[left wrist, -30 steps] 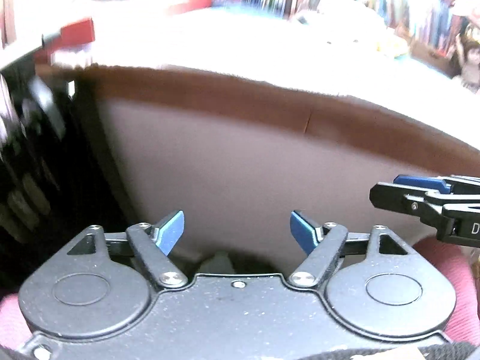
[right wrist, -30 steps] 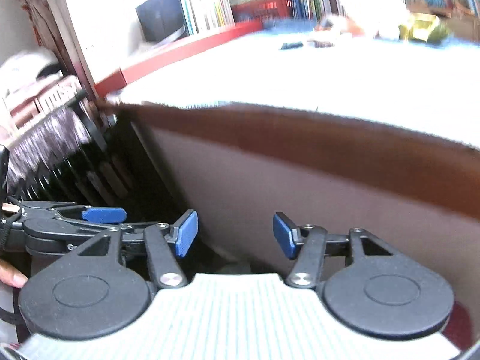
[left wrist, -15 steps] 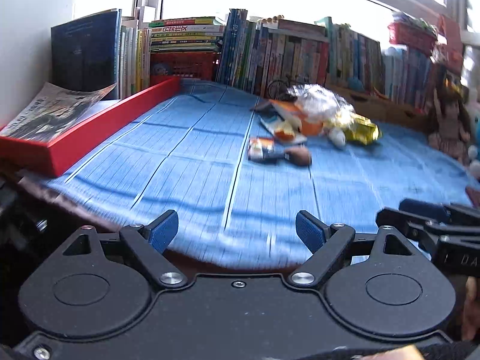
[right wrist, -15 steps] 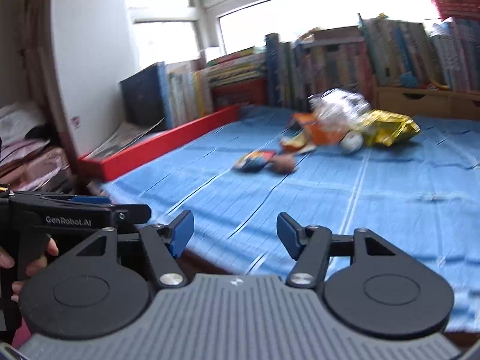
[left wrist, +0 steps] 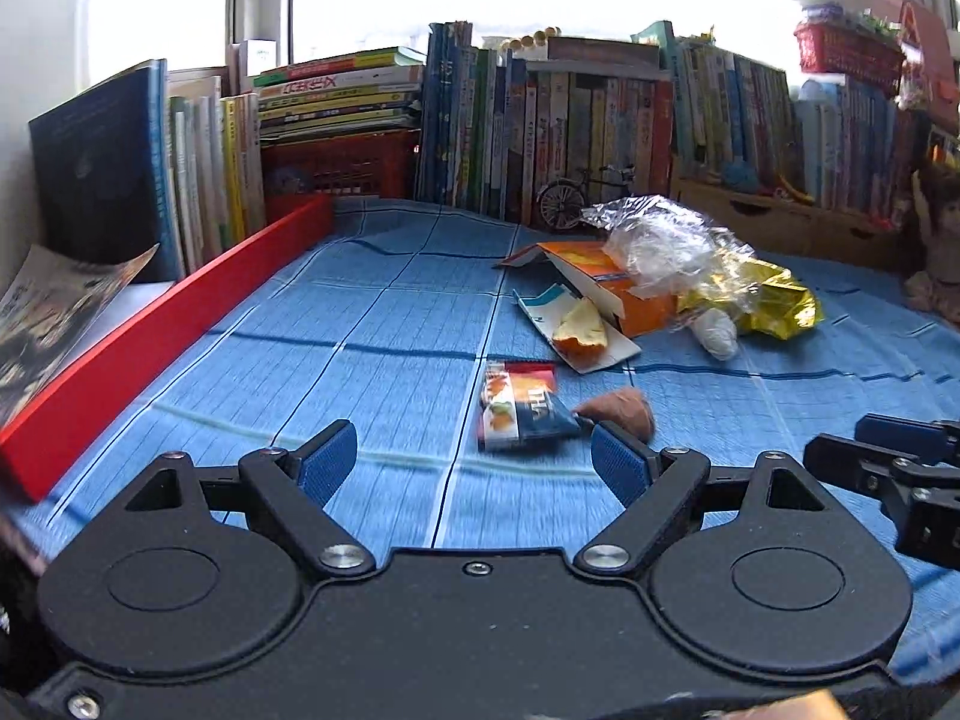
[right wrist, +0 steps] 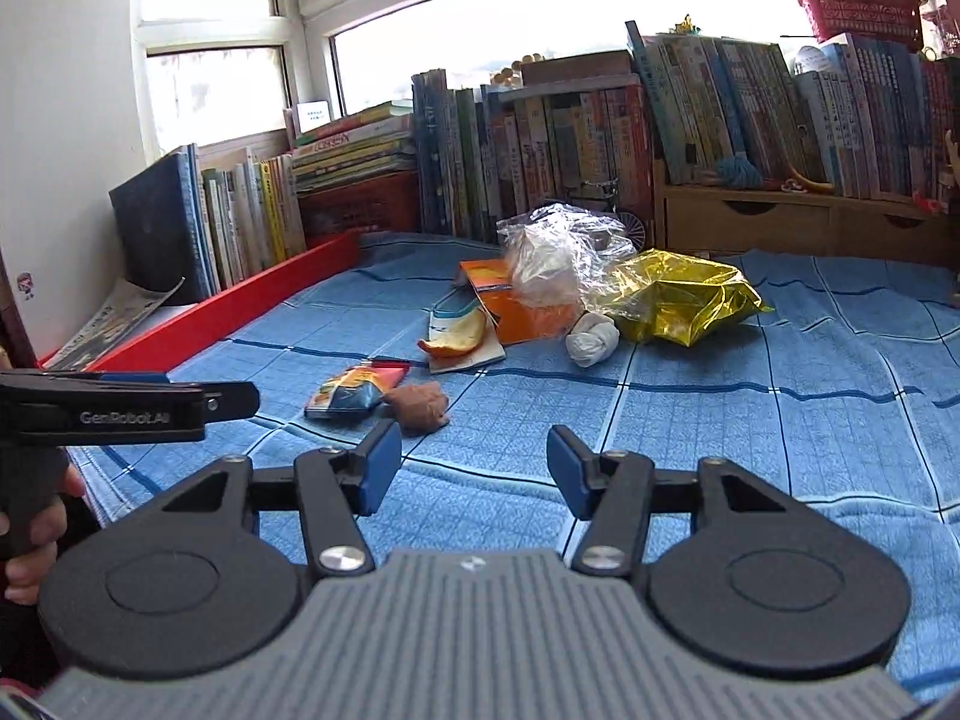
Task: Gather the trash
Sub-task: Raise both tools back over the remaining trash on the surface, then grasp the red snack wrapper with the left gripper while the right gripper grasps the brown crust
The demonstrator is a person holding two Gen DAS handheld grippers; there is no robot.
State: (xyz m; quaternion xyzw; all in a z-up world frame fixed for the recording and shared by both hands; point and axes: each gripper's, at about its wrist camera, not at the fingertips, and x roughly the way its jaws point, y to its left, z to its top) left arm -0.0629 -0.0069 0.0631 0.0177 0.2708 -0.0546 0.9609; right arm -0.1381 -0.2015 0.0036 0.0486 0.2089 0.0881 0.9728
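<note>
"GenRobot.AI" stands in white on the left tool (right wrist: 234, 402).

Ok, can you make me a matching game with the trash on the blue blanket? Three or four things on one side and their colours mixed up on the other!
Things:
1. crumpled foil bag
2. crumpled paper ball
3. open carton
4. knotted tissue wad

Colours:
A. white
B. orange
C. shiny gold
D. brown

Pairs: 1-C, 2-D, 3-B, 4-A
</note>
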